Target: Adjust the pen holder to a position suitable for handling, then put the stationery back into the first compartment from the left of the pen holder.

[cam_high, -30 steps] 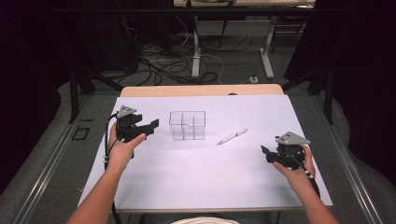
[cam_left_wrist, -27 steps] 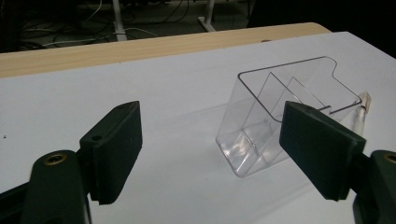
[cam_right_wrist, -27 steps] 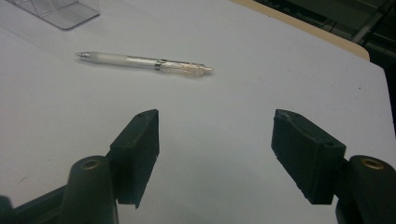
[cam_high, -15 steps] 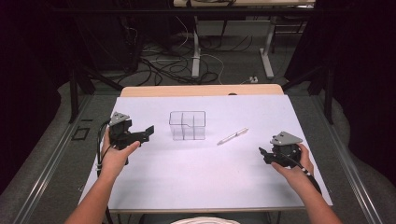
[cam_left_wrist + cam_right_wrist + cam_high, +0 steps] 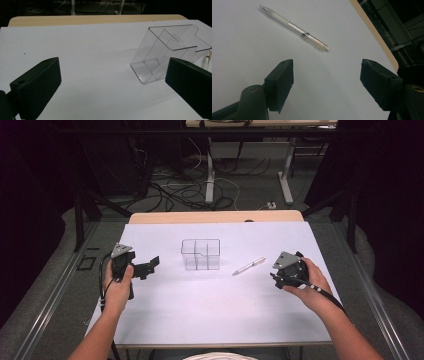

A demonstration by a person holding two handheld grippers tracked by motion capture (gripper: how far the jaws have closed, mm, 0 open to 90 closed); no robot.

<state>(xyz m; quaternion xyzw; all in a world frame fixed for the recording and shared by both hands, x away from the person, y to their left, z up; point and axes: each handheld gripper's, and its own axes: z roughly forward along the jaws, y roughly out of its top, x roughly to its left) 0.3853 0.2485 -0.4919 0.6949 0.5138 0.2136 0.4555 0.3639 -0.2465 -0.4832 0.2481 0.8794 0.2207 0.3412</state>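
Left claw [image 5: 152,265] held wide apart near clear divided organizer [image 5: 200,254], right claw [image 5: 325,82] just opened wider, nothing between, pen [image 5: 294,28] lying just ahead on white desk [image 5: 210,315]

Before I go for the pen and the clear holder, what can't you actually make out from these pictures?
- Pen tip, high view: too small to tell whether it is out.
- Clear holder, left claw view: its near right corner is hidden behind the right jaw.
- Right claw, high view: the jaws are mostly hidden under its body and the hand.
- Pen markings, right claw view: too blurred to read.
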